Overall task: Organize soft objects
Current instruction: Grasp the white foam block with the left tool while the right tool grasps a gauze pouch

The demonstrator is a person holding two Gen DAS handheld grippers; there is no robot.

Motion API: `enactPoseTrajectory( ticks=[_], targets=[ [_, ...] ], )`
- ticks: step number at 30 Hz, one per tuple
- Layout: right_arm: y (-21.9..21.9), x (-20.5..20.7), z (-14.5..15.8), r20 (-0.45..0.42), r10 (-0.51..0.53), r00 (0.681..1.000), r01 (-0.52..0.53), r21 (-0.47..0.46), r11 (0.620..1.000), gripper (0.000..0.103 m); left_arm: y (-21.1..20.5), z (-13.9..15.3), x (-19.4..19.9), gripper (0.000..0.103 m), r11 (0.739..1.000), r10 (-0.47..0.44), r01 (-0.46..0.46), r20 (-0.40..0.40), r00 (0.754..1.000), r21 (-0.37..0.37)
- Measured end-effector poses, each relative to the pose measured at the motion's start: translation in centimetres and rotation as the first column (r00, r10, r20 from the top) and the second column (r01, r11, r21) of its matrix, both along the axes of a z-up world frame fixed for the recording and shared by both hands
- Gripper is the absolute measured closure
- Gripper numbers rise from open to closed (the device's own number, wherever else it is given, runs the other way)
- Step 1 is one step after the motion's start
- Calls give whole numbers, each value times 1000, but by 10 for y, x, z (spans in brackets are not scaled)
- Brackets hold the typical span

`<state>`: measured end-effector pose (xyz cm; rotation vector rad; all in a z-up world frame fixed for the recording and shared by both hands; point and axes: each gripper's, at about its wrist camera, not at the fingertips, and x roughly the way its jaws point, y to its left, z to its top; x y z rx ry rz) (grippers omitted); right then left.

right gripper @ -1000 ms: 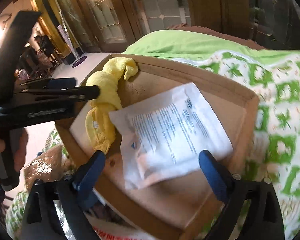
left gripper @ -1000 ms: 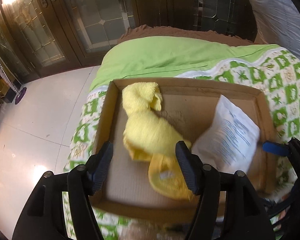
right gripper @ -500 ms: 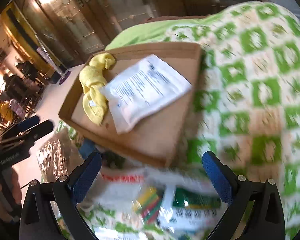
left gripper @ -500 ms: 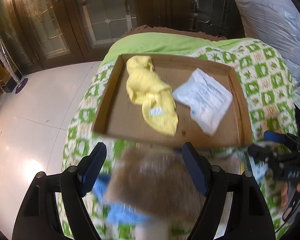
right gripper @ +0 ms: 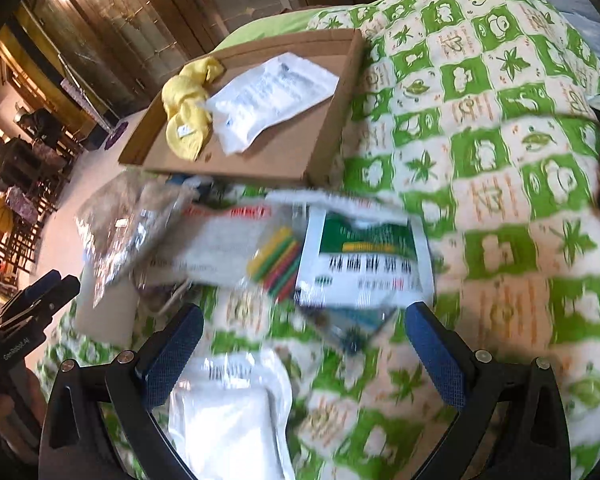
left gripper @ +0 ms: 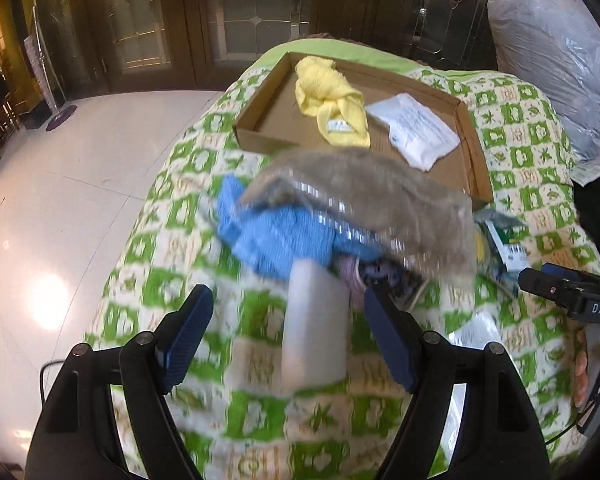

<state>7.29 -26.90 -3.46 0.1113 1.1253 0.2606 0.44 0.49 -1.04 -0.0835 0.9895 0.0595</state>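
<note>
A cardboard tray lies on the green checked bedcover and holds a yellow cloth and a white printed packet. In front of the tray lies a heap: a clear bag of brownish stuff, a blue cloth, a white block and a green-and-white packet. My left gripper is open and empty, just short of the white block. My right gripper is open and empty over the packets.
A white plastic packet lies under my right gripper. A big grey plastic sack sits at the bed's far right. The bed drops off on the left to a shiny tiled floor. Glass doors stand behind.
Both grippers have pulled back from the tray, which now sits farther away. The heap of bags and cloths on the bedcover has come into view below them. Both stay open.
</note>
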Motion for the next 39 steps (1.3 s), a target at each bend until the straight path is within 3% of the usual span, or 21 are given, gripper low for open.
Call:
enactPoseTrajectory(
  ticks=[7, 13, 18, 23, 31, 34, 39],
  targets=[
    [17, -27, 1, -23, 71, 997, -72, -52, 996, 0, 0, -7, -18, 25, 1000, 11, -11, -2, 1000, -8],
    [36, -43, 0, -71, 129, 989, -132, -33, 991, 0, 7, -11, -18, 25, 999, 32, -32, -19, 999, -33],
    [52, -49, -18, -167, 180, 969, -180, 13, 984, 0, 8, -15, -17, 25, 999, 34, -35, -29, 999, -39],
    [64, -48, -37, -219, 193, 956, -212, -65, 975, 0, 7, -18, -15, 25, 999, 28, -30, -40, 999, -40],
    [74, -45, -66, -257, 201, 945, -232, -97, 968, 0, 4, -22, -11, 25, 999, 22, -25, -55, 998, -47],
    [78, -46, -70, -240, 213, 947, -250, -135, 959, 8, 3, -25, -7, 25, 998, 19, -23, -65, 998, -50],
    [78, -48, -66, -204, 234, 950, -266, -147, 953, 31, -3, -36, 5, 26, 1000, 9, -12, -104, 995, -26]
  ],
)
